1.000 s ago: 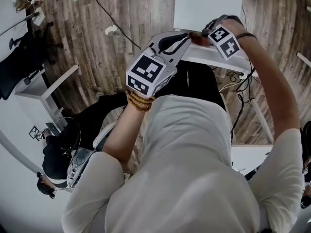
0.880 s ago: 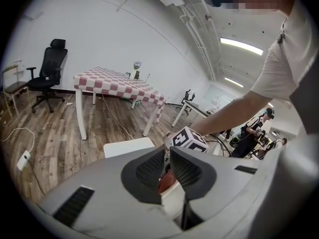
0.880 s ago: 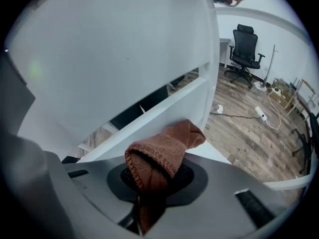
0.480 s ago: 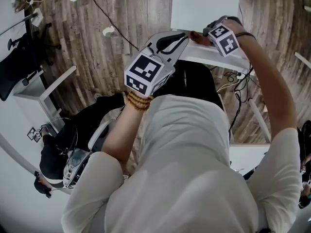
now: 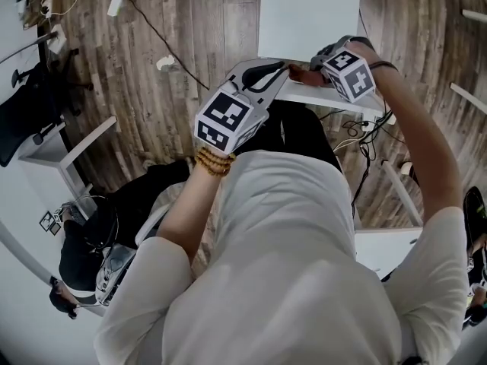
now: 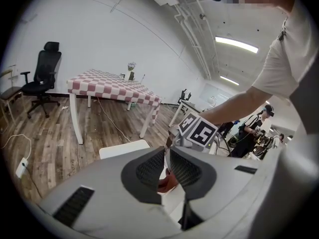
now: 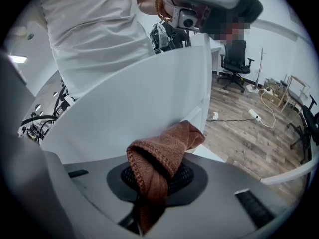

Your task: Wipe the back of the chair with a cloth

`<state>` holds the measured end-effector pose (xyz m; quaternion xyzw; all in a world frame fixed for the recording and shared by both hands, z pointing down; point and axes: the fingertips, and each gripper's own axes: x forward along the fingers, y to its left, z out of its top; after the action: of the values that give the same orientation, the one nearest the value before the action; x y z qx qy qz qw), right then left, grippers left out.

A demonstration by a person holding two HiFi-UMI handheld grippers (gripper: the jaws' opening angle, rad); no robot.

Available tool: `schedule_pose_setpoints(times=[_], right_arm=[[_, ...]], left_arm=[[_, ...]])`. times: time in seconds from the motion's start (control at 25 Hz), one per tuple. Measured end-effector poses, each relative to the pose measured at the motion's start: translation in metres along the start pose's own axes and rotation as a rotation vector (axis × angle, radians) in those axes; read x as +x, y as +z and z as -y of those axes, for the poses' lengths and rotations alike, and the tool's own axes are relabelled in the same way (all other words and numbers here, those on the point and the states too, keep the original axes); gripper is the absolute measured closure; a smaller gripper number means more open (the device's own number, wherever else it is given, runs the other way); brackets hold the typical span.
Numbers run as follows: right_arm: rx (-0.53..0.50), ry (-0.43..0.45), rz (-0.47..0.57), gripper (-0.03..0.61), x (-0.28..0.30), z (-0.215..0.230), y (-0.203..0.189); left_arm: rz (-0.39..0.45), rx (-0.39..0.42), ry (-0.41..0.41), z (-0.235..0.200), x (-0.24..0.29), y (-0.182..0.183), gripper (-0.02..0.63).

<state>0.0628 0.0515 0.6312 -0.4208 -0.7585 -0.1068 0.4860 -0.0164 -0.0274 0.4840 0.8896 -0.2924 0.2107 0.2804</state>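
Note:
A white chair is below me, its seat (image 5: pixel 308 14) beyond its thin curved back (image 5: pixel 335 97). My right gripper (image 5: pixel 318 68) is shut on a brown knitted cloth (image 7: pixel 164 153), which bunches over its jaws and rests against the top of the chair back (image 7: pixel 134 108). My left gripper (image 5: pixel 283 68) meets the same top edge from the left. Its jaws are closed to a thin slit with the white chair back (image 6: pixel 172 203) between them. The cloth (image 6: pixel 167 183) and the right gripper's marker cube (image 6: pixel 199 131) lie just beyond its tips.
A black office chair (image 6: pixel 42 78) and a table with a checked cloth (image 6: pixel 112 86) stand across the wooden floor. Cables (image 5: pixel 163 21) and a power strip trail on the floor to the left. White desks (image 5: pixel 65 143) and seated people (image 5: pixel 84 249) are close behind me.
The head view has shifted a little. Both grippers stay at the top edge of the chair back, close together, and the cloth is still in the right one.

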Motion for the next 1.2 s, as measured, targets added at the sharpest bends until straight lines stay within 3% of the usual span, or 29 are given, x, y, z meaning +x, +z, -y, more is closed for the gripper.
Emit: schedule_pose_setpoints(times=[0.6, 1.2], right_arm=[[-0.091, -0.042, -0.061, 0.509, -0.056, -0.022, 0.028], [-0.073, 0.0, -0.112, 0.509, -0.038, -0.036, -0.004]], left_arm=[[0.013, 0.039, -0.026, 0.015, 0.0, 0.02, 0.554], [-0.016, 0.046, -0.056, 0.021, 0.021, 0.017, 0.554]])
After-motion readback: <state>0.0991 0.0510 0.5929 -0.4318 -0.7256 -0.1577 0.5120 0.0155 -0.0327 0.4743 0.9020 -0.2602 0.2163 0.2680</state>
